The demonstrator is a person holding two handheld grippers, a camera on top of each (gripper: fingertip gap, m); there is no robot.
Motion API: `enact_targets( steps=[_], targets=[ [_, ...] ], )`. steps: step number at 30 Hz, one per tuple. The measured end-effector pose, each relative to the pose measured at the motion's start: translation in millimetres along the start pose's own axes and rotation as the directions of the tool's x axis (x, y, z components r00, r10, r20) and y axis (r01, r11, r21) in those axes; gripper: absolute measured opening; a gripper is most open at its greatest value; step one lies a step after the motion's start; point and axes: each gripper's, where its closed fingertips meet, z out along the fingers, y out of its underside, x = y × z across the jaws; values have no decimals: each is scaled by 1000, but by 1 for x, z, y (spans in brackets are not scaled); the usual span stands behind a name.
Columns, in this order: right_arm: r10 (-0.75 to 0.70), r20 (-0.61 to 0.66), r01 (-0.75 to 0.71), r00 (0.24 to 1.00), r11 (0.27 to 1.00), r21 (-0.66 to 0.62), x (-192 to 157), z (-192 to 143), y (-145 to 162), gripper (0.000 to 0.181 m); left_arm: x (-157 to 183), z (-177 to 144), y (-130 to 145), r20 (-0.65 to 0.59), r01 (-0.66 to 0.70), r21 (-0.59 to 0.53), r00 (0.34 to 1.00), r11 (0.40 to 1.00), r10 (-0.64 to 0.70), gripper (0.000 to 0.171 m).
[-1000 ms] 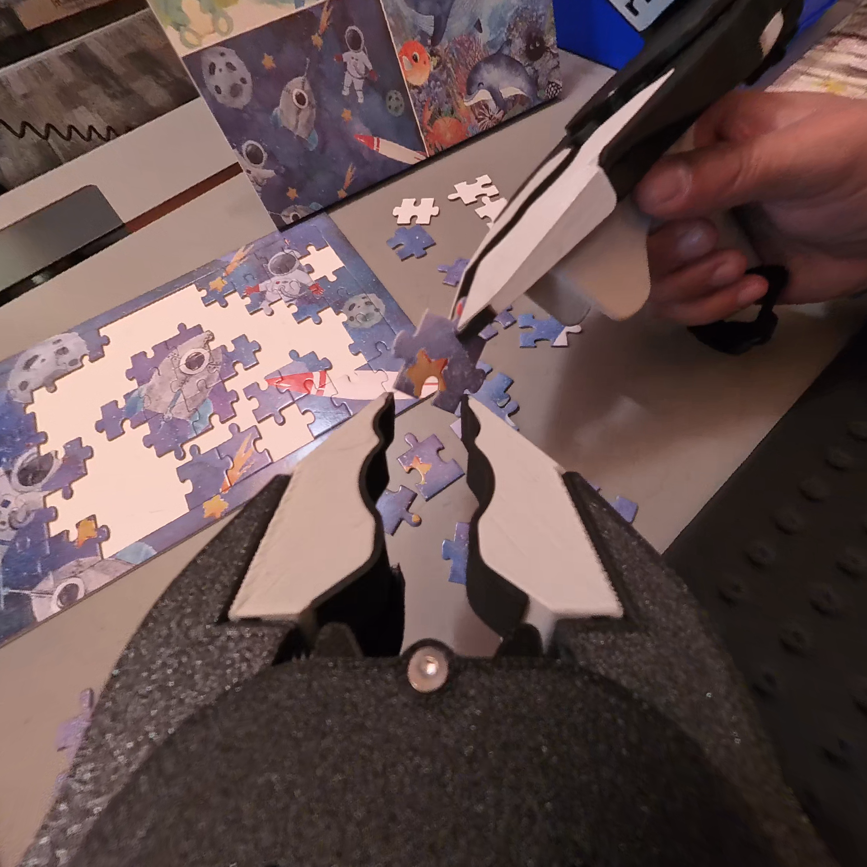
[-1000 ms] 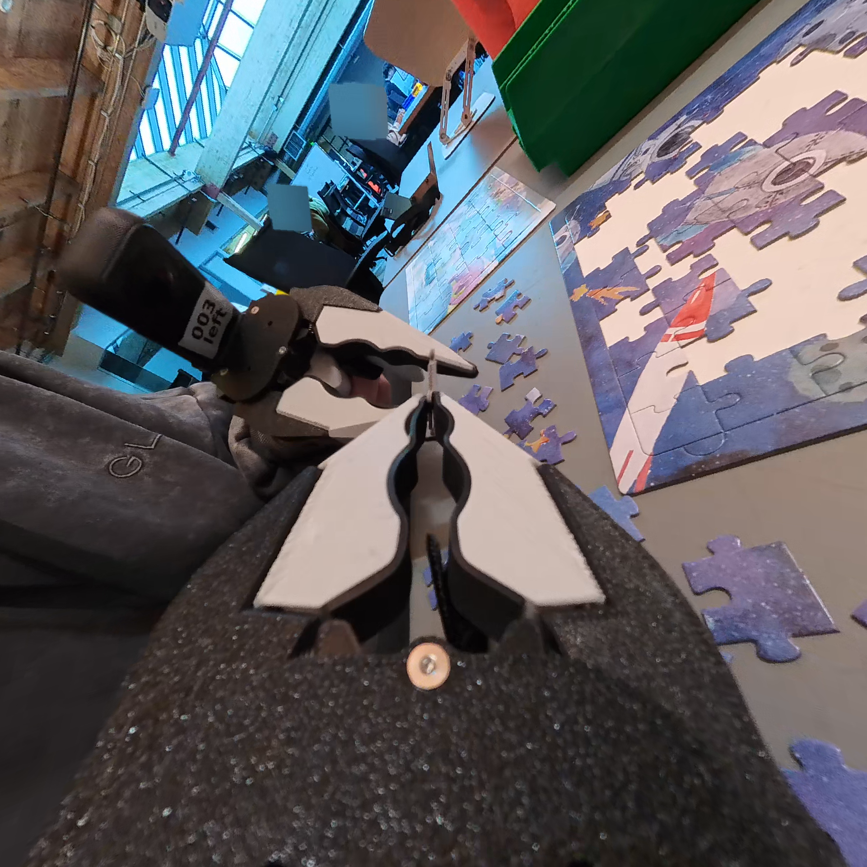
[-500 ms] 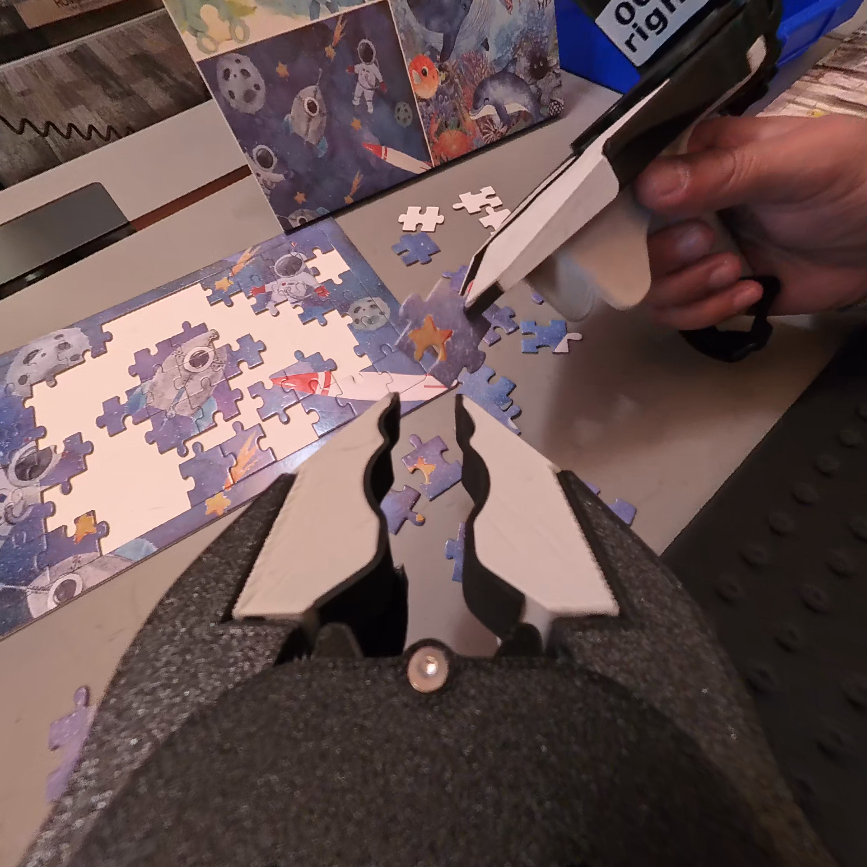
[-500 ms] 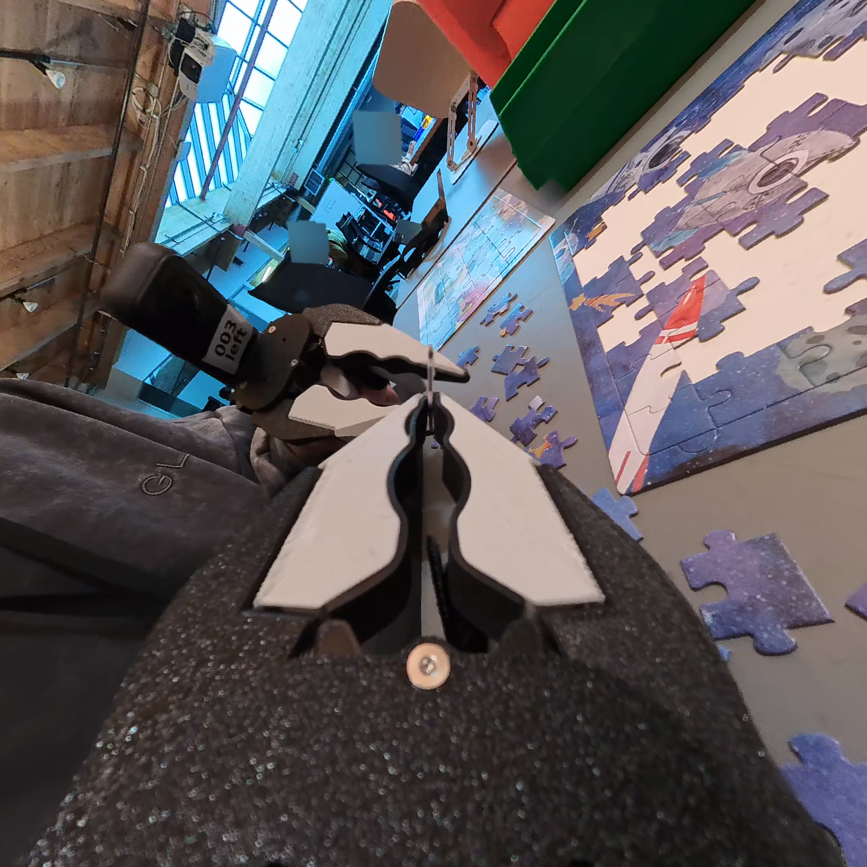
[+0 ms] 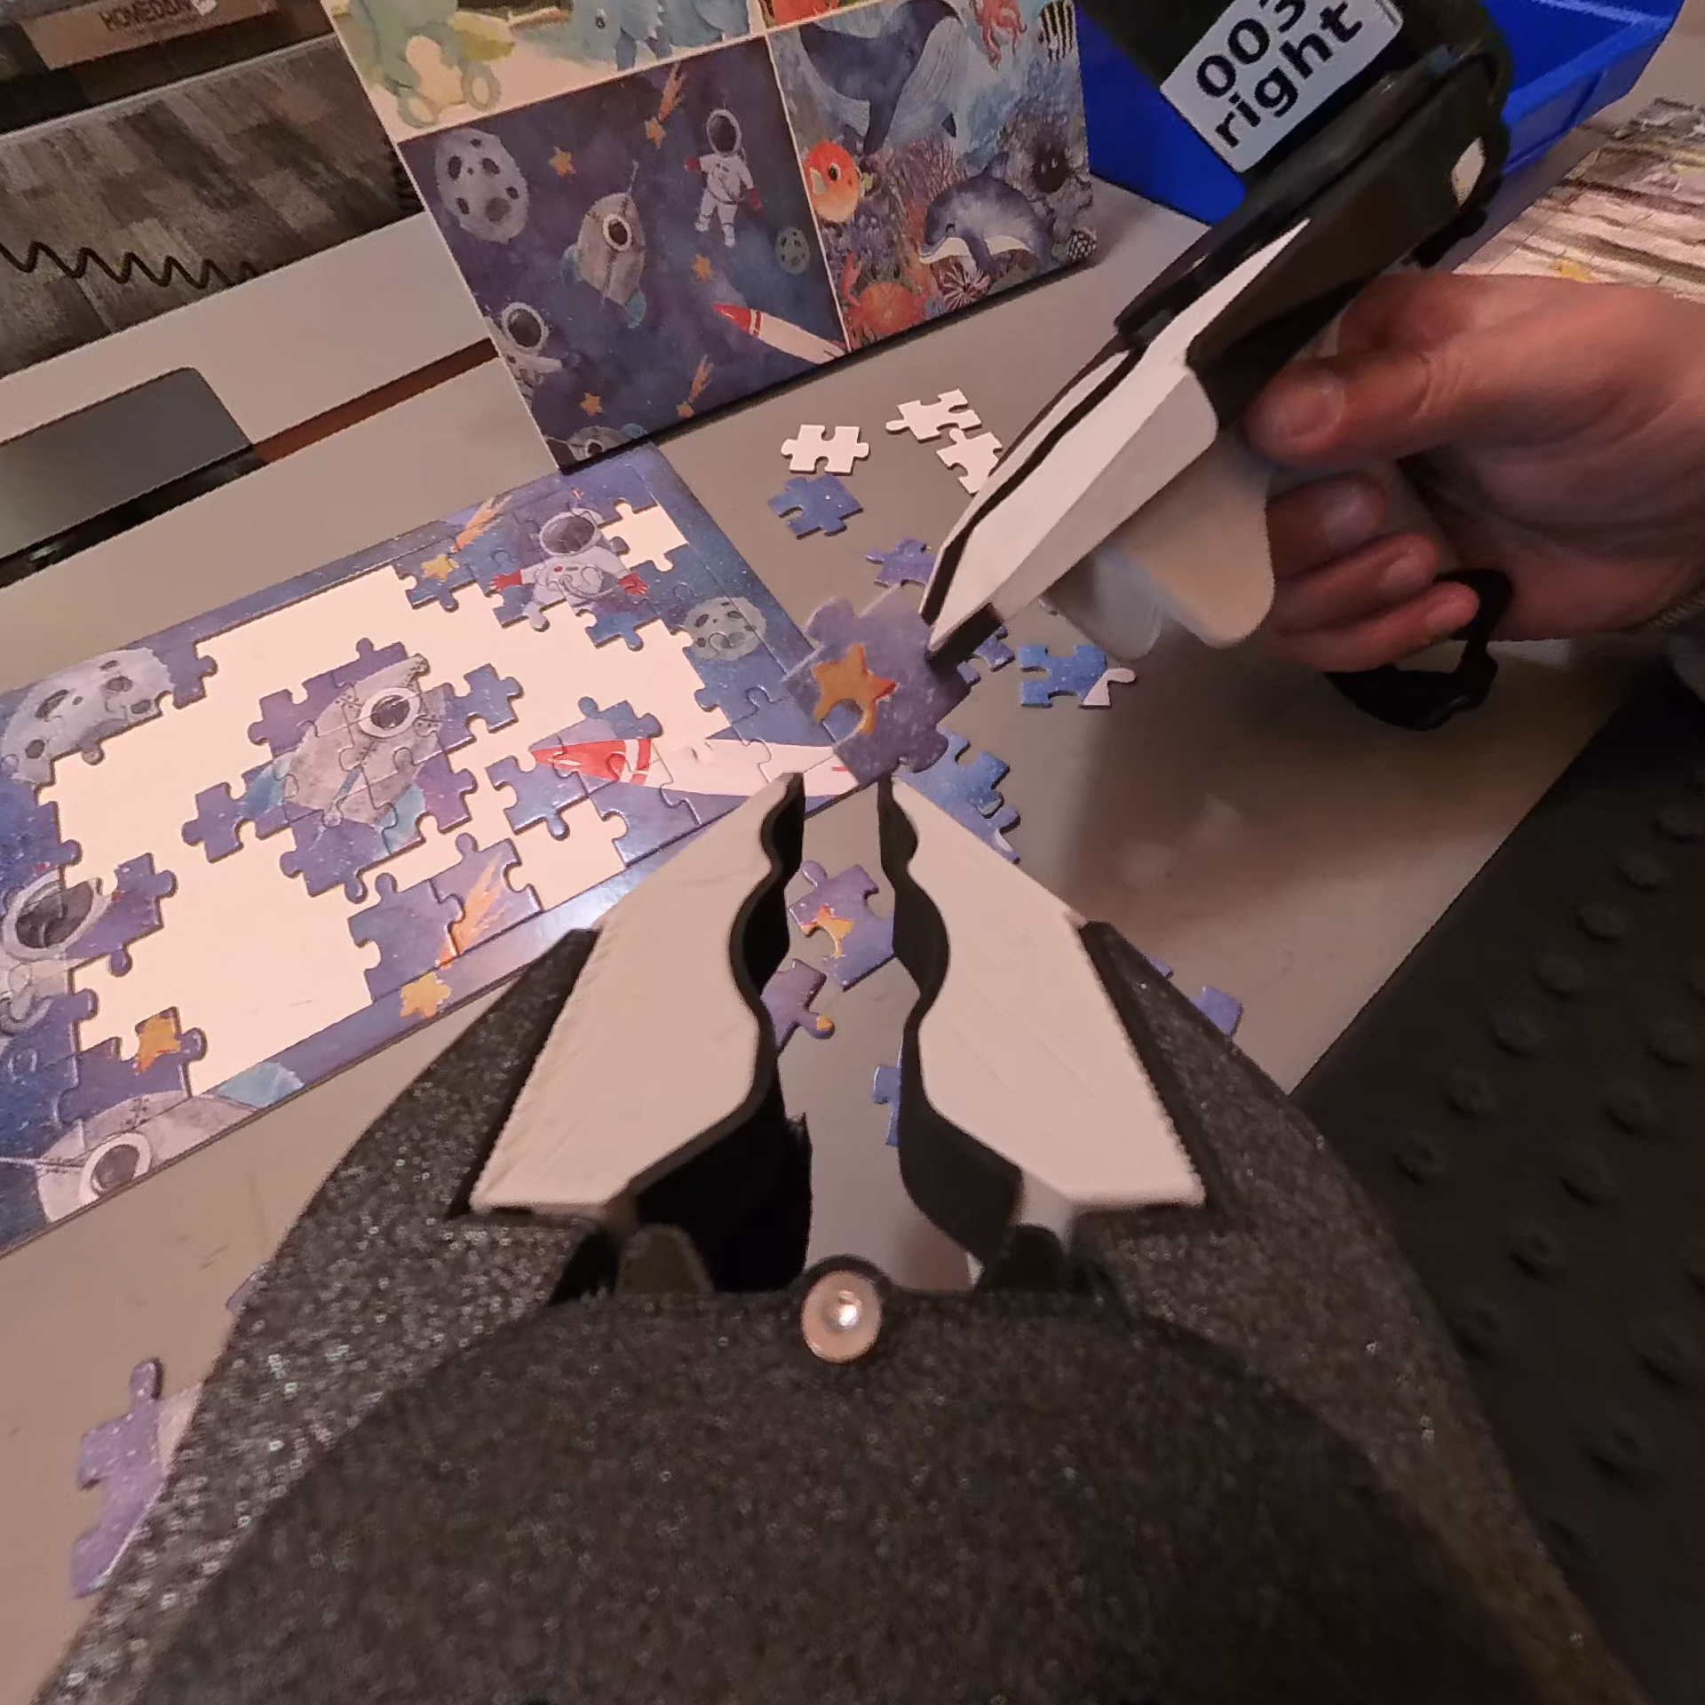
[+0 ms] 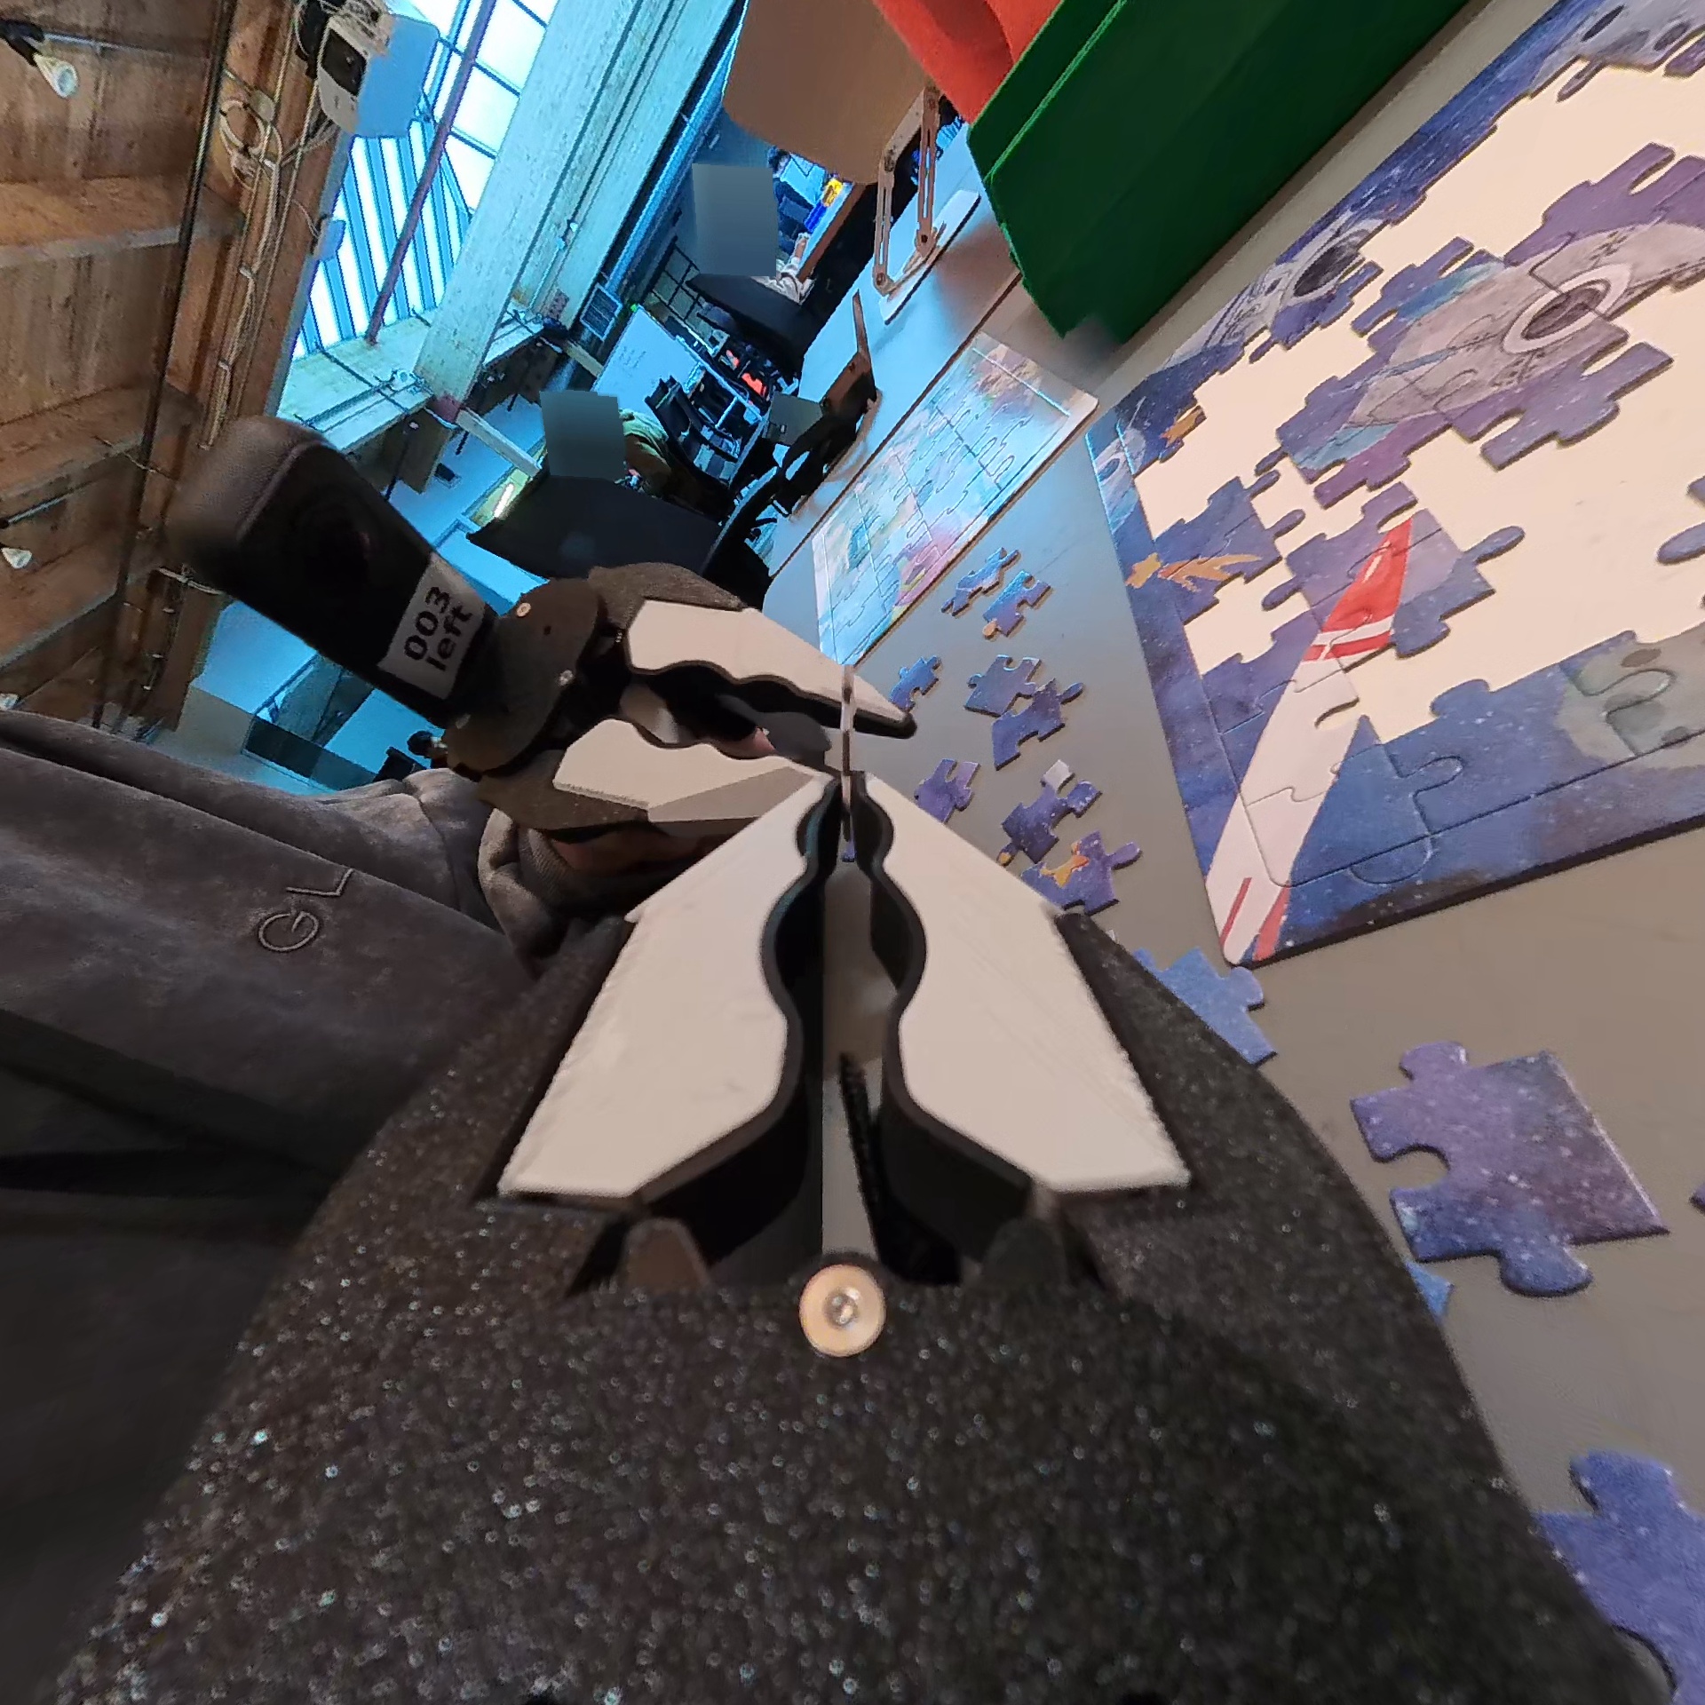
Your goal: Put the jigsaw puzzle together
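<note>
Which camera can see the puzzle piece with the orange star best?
The left wrist view. There the star piece shows its whole blue face, pinched at one edge by the right gripper. The right wrist view shows only its thin edge sticking up between that gripper's shut fingers.

both grippers, left gripper [image 5: 835,793] and right gripper [image 6: 847,784], have white fingers with wavy black pads, speckly black foam bodies, a silver screw each, dark grey sleeve [image 6: 231,923]

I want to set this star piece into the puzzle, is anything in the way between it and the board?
Nothing visible blocks it. The right tool holds the star piece in the air beside the puzzle board.
</note>
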Motion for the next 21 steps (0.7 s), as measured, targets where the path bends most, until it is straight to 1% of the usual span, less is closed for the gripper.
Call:
enact_targets(
  steps=[6, 11, 15, 21],
  targets=[
    [5, -17, -5, 1000, 1000, 2, 5, -4, -1, 2, 1, 2, 3, -20, 10, 1, 1000, 1000, -10, 15],
    [-13, -89, 12, 996, 1000, -13, 17, -5, 1, 2, -1, 4, 6, -5, -19, -11, 1000, 1000, 19, 15],
    [-16, -155, 17, 988, 1000, 3, 27, -12, -3, 2, -4, 7, 11, 8, -14, -20, 1000, 1000, 14, 15],
    [19, -208, -6, 978, 998, 61, 36, -25, -11, 1, -7, 11, 16, 7, 22, -22, 1000, 1000, -22, 15]
  ],
)
